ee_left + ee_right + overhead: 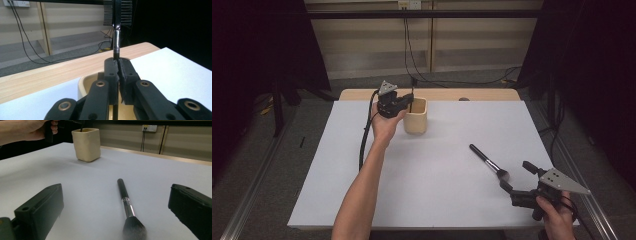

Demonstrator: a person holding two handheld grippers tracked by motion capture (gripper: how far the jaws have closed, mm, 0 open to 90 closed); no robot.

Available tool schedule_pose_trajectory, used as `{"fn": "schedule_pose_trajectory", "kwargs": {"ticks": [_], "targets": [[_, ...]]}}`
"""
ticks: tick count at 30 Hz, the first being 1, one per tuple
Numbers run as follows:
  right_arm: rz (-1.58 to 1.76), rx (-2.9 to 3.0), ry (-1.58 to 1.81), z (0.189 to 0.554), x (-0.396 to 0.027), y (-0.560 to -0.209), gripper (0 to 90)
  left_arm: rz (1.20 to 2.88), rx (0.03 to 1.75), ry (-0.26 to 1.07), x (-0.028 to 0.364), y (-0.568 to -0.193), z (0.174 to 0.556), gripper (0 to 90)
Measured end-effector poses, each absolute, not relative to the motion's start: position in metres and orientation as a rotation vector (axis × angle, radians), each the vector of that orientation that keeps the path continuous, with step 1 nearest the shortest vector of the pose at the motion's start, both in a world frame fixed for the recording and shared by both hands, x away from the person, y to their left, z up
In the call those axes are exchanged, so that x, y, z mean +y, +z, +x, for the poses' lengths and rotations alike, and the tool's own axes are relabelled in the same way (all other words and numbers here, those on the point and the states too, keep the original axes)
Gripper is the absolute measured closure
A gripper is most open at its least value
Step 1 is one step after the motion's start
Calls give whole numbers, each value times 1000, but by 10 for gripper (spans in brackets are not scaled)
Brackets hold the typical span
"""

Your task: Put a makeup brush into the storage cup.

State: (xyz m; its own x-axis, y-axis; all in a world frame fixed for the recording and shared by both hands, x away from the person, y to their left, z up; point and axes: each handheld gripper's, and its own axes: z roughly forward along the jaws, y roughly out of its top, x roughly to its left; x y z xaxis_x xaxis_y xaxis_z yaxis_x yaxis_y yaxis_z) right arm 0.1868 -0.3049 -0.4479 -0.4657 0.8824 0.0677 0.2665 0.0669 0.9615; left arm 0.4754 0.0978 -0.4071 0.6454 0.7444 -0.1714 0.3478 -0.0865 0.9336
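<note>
A cream square cup [416,120] stands at the table's far middle-left. My left gripper [410,102] hovers over its rim, shut on the thin black handle of a comb brush [117,42]. The brush's silver ferrule and toothed head stick up above the jaws, and its lower end hangs into the cup [83,83]. A black powder brush [488,161] lies flat at the front right, bristles toward me. My right gripper [517,176] is open just behind the bristles. In the right gripper view the powder brush [126,205] lies between the wide-apart jaws, untouched.
A white sheet [432,190] covers the wooden table [362,94], leaving a bare wood strip at the far edge. Cables hang against the wall panel [377,45] beyond. The person's left forearm [362,190] stretches across the sheet's left half.
</note>
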Motion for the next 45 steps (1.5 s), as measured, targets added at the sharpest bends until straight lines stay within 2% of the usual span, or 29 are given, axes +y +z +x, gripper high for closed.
{"fn": "schedule_pose_trajectory", "kwargs": {"ticks": [10, 21, 24, 28, 35, 42, 45], "targets": [[1139, 1792, 1419, 187, -305, -448, 0, 1717, 897, 417, 99, -409, 474, 849], [1139, 1792, 1421, 187, -305, -448, 0, 1705, 880, 419, 100, -406, 470, 692], [1139, 1793, 1420, 187, -305, -448, 0, 1708, 884, 410, 101, -405, 468, 620], [1142, 1792, 1422, 187, -305, -448, 0, 1704, 897, 417, 104, -403, 464, 432], [1141, 1793, 1421, 188, -304, -448, 0, 1705, 918, 421, 107, -393, 455, 157], [1139, 1795, 1420, 188, -304, -448, 0, 1678, 913, 436, 110, -388, 442, 17], [1143, 1791, 1417, 187, -305, -448, 0, 1684, 889, 435, 112, -386, 438, 13]]}}
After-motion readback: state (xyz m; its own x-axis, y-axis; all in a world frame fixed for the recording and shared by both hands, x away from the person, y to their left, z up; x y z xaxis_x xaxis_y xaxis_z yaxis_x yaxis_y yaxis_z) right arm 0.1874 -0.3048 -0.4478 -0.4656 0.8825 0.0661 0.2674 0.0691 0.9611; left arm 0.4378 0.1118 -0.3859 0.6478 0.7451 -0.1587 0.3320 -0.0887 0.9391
